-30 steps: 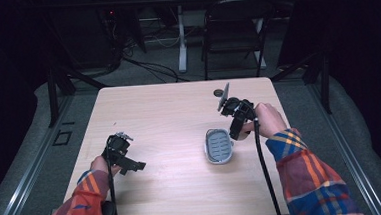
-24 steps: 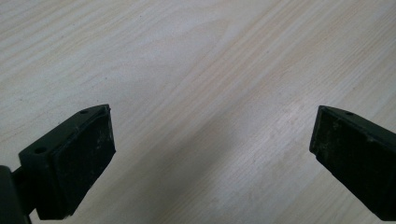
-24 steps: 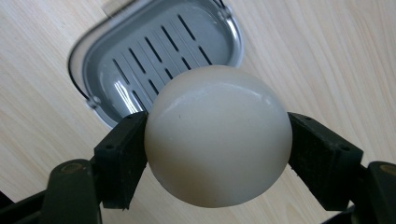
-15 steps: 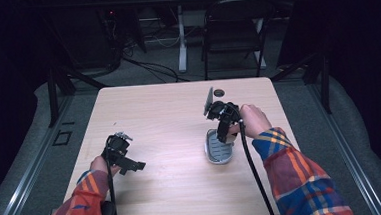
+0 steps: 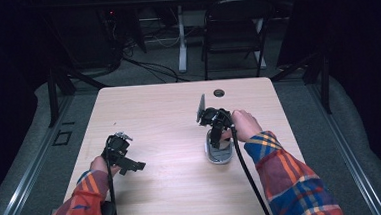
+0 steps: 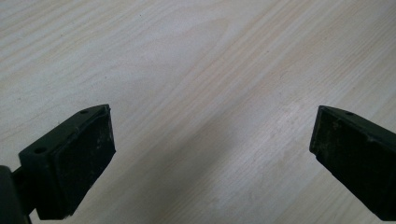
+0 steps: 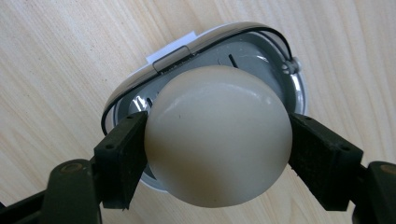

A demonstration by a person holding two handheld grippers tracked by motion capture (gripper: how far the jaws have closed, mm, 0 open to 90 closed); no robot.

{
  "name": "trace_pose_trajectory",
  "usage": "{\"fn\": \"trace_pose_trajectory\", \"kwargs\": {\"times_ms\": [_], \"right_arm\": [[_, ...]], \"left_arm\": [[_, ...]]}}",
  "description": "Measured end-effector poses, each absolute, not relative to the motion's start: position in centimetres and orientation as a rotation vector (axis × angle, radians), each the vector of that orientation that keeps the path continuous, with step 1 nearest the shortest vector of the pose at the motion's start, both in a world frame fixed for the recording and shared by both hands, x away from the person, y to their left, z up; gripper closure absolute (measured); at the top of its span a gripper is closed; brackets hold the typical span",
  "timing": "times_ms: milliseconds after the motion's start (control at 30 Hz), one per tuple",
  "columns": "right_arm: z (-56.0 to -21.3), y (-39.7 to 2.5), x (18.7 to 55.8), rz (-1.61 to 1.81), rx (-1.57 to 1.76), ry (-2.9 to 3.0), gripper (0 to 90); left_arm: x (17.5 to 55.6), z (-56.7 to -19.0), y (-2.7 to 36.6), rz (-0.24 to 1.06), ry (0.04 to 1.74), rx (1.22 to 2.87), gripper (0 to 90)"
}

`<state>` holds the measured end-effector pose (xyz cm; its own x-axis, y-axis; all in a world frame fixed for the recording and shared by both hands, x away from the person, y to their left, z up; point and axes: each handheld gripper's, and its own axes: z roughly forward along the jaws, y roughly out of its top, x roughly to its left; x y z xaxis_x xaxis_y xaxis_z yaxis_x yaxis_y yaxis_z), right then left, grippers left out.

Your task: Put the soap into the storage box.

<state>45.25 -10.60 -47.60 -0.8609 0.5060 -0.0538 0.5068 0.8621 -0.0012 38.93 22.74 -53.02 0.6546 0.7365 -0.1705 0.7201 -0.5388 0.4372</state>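
Observation:
A cream egg (image 7: 217,135) is clamped between the two black jaws of my right gripper (image 7: 217,154), held just above a grey oval tray with a metal rim (image 7: 280,51). In the high view the right gripper (image 5: 215,131) points down over that tray (image 5: 220,157) at the table's right middle. My left gripper (image 5: 132,166) rests low at the front left, jaws wide apart over bare wood (image 6: 205,93), with nothing between them.
The light wooden table (image 5: 164,119) has a round cable hole (image 5: 219,92) near its far edge. A black chair (image 5: 231,30) and cables stand on the floor beyond. A white label (image 7: 170,46) pokes out from under the tray.
My right gripper has swung left and down from the far right of the table with the egg, ending over the grey tray. The left gripper has stayed put.

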Motion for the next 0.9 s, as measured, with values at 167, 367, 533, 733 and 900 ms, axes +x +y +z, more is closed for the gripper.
{"fn": "trace_pose_trajectory", "kwargs": {"times_ms": [167,367,533,733,900], "right_arm": [[-48.0,-10.5,45.4,-0.041,0.807,2.982,24.2],[-48.4,-10.2,45.3,-0.064,0.79,2.99,24.2],[-48.8,-9.9,45.3,-0.086,0.771,2.992,24.2],[-49.3,-9.9,45.3,-0.105,0.768,2.995,24.2],[-49.8,-10.0,45.3,-0.118,0.764,2.996,24.2]], "left_arm": [[38.9,-53.0,22.8,0.046,1.137,2.398,0.0],[38.9,-53.0,22.8,0.048,1.136,2.398,0.0],[38.9,-53.0,22.8,0.047,1.137,2.398,0.0],[38.9,-53.0,22.8,0.048,1.136,2.398,0.0],[39.0,-53.0,22.8,0.044,1.135,2.398,0.0]]}}
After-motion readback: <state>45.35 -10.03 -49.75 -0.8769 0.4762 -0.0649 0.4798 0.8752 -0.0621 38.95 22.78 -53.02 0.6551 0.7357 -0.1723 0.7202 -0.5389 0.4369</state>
